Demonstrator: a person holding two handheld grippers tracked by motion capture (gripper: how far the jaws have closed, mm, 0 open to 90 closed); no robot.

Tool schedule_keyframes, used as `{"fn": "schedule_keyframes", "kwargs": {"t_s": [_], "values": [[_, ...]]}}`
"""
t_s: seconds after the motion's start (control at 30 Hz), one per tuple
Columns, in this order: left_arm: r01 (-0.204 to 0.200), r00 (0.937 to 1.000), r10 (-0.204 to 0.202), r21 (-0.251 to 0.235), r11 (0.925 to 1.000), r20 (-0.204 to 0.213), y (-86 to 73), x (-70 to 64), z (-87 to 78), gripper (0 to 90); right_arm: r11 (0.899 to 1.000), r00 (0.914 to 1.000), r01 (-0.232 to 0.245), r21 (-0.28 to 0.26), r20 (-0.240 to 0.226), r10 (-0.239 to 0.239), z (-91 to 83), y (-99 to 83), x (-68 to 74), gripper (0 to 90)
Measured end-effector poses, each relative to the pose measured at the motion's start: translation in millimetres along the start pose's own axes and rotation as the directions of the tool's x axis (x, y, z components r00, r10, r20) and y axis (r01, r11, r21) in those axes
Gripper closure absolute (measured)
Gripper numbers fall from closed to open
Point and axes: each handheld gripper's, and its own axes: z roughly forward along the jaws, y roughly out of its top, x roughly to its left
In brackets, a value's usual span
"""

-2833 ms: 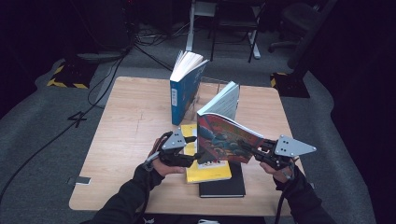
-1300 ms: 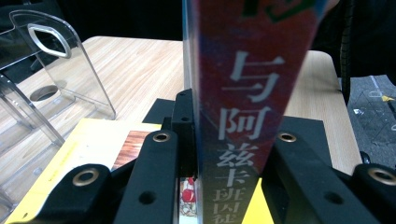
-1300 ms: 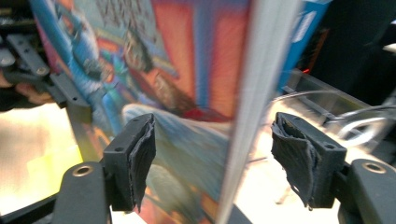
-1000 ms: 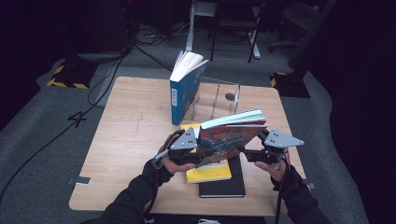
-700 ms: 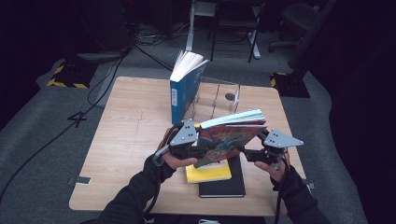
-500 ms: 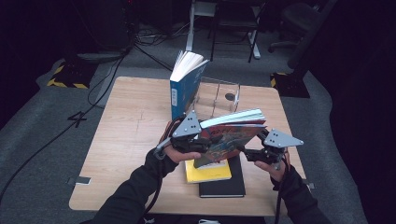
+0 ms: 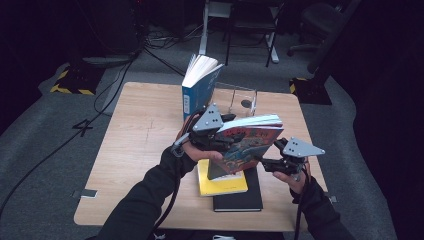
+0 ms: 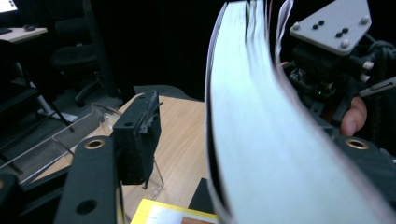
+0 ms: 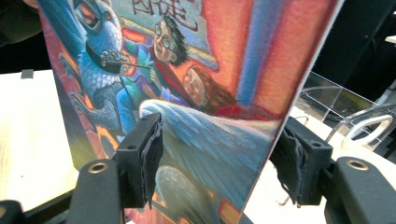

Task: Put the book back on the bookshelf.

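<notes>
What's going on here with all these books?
A person at a table holds a colourful book in the air between two hand-held grippers: the left gripper at its upper edge, the right gripper at its lower corner. Below lie a yellow book on a black book. Behind, a blue book stands upright beside a clear stand, where the lifted one may be headed.

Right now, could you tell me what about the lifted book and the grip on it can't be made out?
- Left gripper, high view: jaw tips hidden behind the book.
- Left gripper view: page block blurred; right jaw's contact covered by it.
- Right gripper, right gripper view: cover title cut off by the top edge.
</notes>
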Motion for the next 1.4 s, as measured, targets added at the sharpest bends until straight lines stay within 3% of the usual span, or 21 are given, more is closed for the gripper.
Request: {"fn": "schedule_keyframes", "kwargs": {"t_s": [0.07,0.23,0.6,0.87,0.93,1.07,1.17,1.3,1.33,1.4], "values": [[-0.013,0.9999,0.013,0.010,0.9999,0.000,4.3,0.4,-0.6,43.4,1.000,1.0000,0.003,0.001,0.003,-0.003,0.6,0.2,0.1,38.2],[-0.052,0.9980,0.051,0.036,0.9980,0.037,13.3,-1.4,-0.4,64.8,1.000,1.0000,0.005,0.005,0.008,-0.005,1.6,0.7,0.4,37.4],[-0.027,0.9982,0.023,0.063,0.9976,0.056,19.1,2.7,1.1,71.9,0.999,0.9999,-0.008,0.032,0.007,0.008,-1.6,-2.8,-4.2,35.7],[-0.026,0.9996,0.027,0.085,0.9961,-0.008,26.9,11.9,9.3,72.9,0.997,0.9994,-0.030,0.074,0.021,0.028,-7.9,-13.0,-13.8,35.6],[-0.039,0.9985,0.042,0.093,0.9949,-0.035,29.6,14.2,9.4,73.0,0.996,0.9991,-0.036,0.078,0.026,0.034,-9.0,-14.2,-15.1,35.6],[-0.029,0.9952,0.037,0.086,0.9959,-0.091,35.1,23.0,5.4,73.2,0.996,0.9983,-0.052,0.078,0.029,0.050,-11.9,-16.9,-18.3,35.8],[-0.003,0.9903,0.013,0.073,0.9973,-0.138,38.9,32.7,-1.0,73.3,0.995,0.9980,-0.058,0.081,0.029,0.056,-12.6,-18.6,-19.4,35.8],[0.023,0.9786,-0.008,0.071,0.9972,-0.206,44.1,45.6,-9.0,73.3,0.994,0.9979,-0.060,0.086,0.032,0.057,-12.6,-20.6,-20.8,35.9],[0.023,0.9786,-0.008,0.071,0.9972,-0.206,44.1,45.6,-9.0,73.3,0.994,0.9979,-0.060,0.086,0.032,0.057,-12.6,-20.6,-20.8,35.9],[0.034,0.9724,-0.016,0.072,0.9969,-0.233,47.4,52.3,-12.5,73.2,0.994,0.9977,-0.064,0.092,0.029,0.062,-12.2,-21.9,-21.3,36.0]]}}
